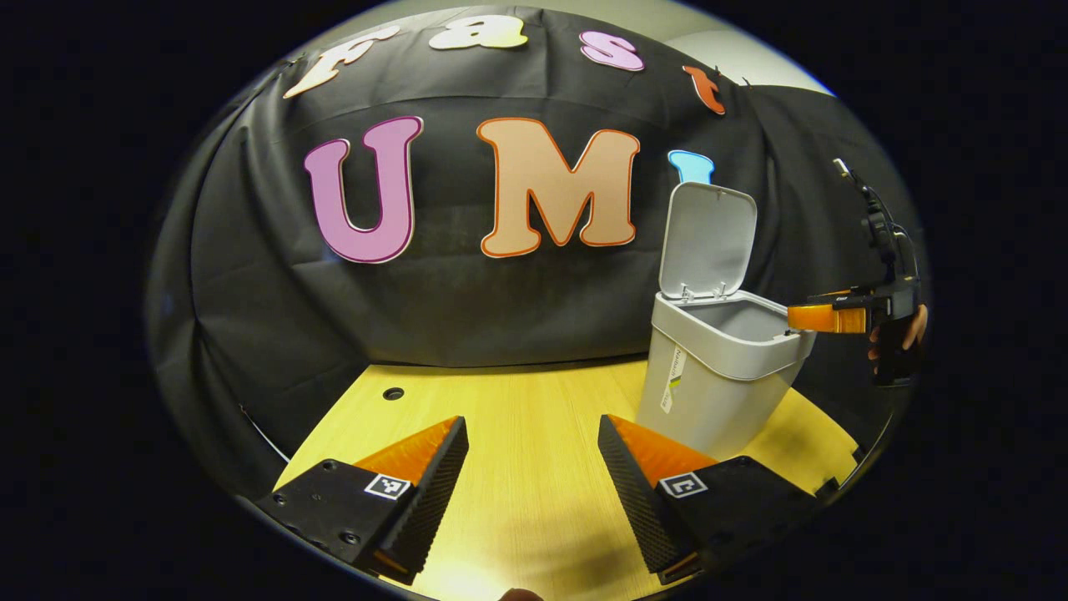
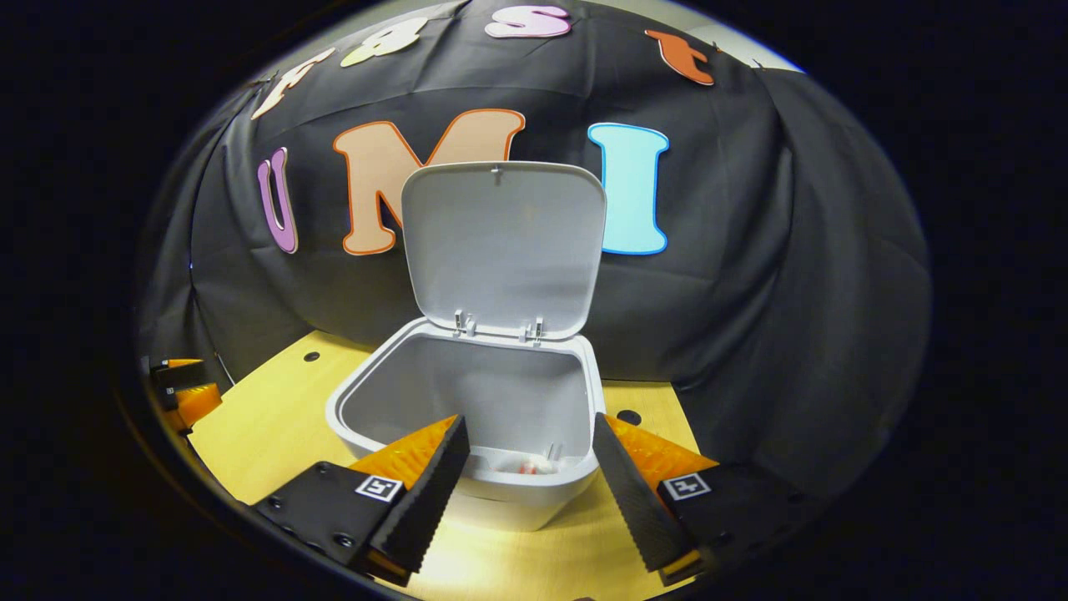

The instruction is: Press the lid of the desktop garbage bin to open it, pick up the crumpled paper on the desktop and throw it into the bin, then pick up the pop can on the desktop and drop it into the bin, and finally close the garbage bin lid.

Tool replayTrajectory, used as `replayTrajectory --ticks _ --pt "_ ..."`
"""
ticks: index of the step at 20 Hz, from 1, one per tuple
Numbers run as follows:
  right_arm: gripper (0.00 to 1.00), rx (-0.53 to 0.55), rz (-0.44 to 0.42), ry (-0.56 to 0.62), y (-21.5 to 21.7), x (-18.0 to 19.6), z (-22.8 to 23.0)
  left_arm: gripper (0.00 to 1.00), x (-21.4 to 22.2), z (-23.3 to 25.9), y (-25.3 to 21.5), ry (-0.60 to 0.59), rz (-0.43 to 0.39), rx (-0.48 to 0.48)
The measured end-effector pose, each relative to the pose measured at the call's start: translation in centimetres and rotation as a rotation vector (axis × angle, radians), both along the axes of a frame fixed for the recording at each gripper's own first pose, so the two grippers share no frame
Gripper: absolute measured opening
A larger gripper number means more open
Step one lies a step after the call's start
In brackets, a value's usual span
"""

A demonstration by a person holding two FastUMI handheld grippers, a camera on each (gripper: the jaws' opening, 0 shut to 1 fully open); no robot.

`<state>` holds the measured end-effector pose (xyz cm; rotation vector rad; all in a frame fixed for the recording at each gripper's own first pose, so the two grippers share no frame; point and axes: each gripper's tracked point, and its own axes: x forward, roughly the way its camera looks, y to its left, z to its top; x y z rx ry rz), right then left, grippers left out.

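A pale wooden table (image 1: 517, 467) fills the floor of the booth, its grain running away toward the black cloth at the far side. A small round hole (image 1: 393, 393) sits near its far left edge. The white garbage bin (image 1: 709, 392) stands directly on the table, over to the right, upright, its lid (image 1: 707, 240) raised.

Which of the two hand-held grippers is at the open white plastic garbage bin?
The right gripper: its open fingers are at the rim of the white plastic bin. The left gripper, also open, is over the light wooden table, apart from the bin.
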<state>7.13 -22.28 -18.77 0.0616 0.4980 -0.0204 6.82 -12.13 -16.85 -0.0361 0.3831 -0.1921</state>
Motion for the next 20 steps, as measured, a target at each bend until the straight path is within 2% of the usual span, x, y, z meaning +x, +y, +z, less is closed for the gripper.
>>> replayTrajectory --ticks 4,11,20 --pt "1.0 0.003 -0.009 -0.045 0.0 0.8 2.0 0.92 -0.3 0.2 0.4 -0.005 0.007 0.002" --pt "0.99 -0.005 0.008 -0.176 0.8 4.2 8.4 0.92 -0.6 0.4 1.5 -0.014 0.018 0.003" --pt "0.98 -0.06 0.004 -0.329 1.1 10.9 17.4 0.93 -0.6 -0.1 4.1 -0.007 0.061 0.012"
